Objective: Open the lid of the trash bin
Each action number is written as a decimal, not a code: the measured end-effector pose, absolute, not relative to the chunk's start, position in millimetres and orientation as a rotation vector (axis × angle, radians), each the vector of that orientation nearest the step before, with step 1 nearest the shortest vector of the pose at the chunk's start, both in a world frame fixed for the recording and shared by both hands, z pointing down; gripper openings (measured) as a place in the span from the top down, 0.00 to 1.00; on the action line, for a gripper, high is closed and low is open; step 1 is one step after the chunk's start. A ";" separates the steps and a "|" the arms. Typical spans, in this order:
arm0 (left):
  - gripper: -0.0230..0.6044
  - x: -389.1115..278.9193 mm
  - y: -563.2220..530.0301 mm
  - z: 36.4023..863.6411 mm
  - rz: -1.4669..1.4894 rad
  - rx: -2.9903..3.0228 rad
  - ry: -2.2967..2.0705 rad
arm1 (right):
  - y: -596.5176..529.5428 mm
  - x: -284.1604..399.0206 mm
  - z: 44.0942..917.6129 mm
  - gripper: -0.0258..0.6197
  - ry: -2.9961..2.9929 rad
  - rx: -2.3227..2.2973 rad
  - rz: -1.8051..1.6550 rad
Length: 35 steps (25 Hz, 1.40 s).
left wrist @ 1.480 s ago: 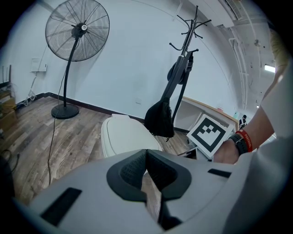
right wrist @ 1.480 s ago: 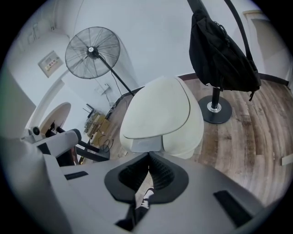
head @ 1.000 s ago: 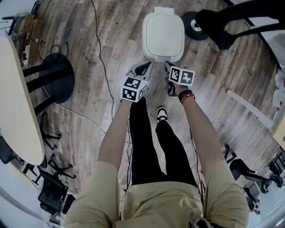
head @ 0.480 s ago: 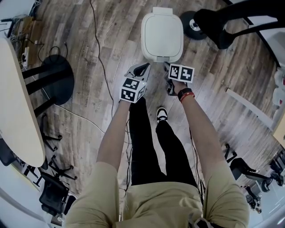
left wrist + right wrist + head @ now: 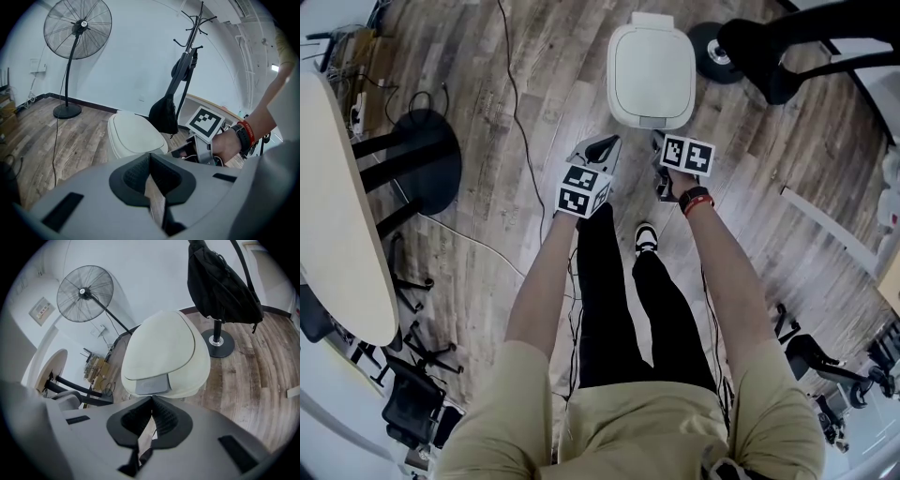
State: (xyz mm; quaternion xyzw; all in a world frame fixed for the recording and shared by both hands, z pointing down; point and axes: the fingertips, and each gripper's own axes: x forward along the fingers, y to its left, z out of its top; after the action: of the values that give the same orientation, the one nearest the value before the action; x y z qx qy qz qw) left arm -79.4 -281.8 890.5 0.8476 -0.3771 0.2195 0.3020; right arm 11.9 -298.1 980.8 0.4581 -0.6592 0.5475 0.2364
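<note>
A white trash bin (image 5: 652, 75) stands on the wooden floor with its lid (image 5: 164, 350) down. A grey press tab (image 5: 151, 385) sits at the lid's near edge. In the head view my left gripper (image 5: 602, 148) hovers just short of the bin's near left corner. My right gripper (image 5: 659, 141) is close to the near edge, right in front of the tab. Both grippers are shut with nothing between the jaws. The left gripper view shows the bin (image 5: 133, 136) ahead and the right gripper's marker cube (image 5: 205, 121) beside it. Neither gripper touches the bin.
A black coat stand with a hanging bag (image 5: 222, 282) rises right behind the bin, its round base (image 5: 712, 52) on the floor. A floor fan (image 5: 77, 28) stands to the left, with a cable (image 5: 520, 122) trailing past. A table edge (image 5: 333, 216) is far left. The person's shoe (image 5: 644, 239) is below the grippers.
The head view has shifted slightly to the left. Both grippers hold almost the same place in front of the bin, and the lid stays down.
</note>
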 end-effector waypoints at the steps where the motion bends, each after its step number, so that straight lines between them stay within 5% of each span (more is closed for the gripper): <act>1: 0.92 -80.8 -280.9 889.9 0.584 2.245 -1.001 | -298.2 8.7 976.4 0.94 -1.827 1.247 1.488; 35: 0.92 -90.1 -275.7 868.9 0.586 2.265 -0.969 | -305.4 2.1 950.3 0.94 -1.901 1.087 1.171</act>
State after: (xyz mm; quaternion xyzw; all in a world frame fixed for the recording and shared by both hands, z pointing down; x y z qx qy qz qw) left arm -90.1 -275.7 868.9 0.8532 -0.3652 0.2208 0.3000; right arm 2.1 -305.4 950.3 0.4143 -0.7245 0.4461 0.3233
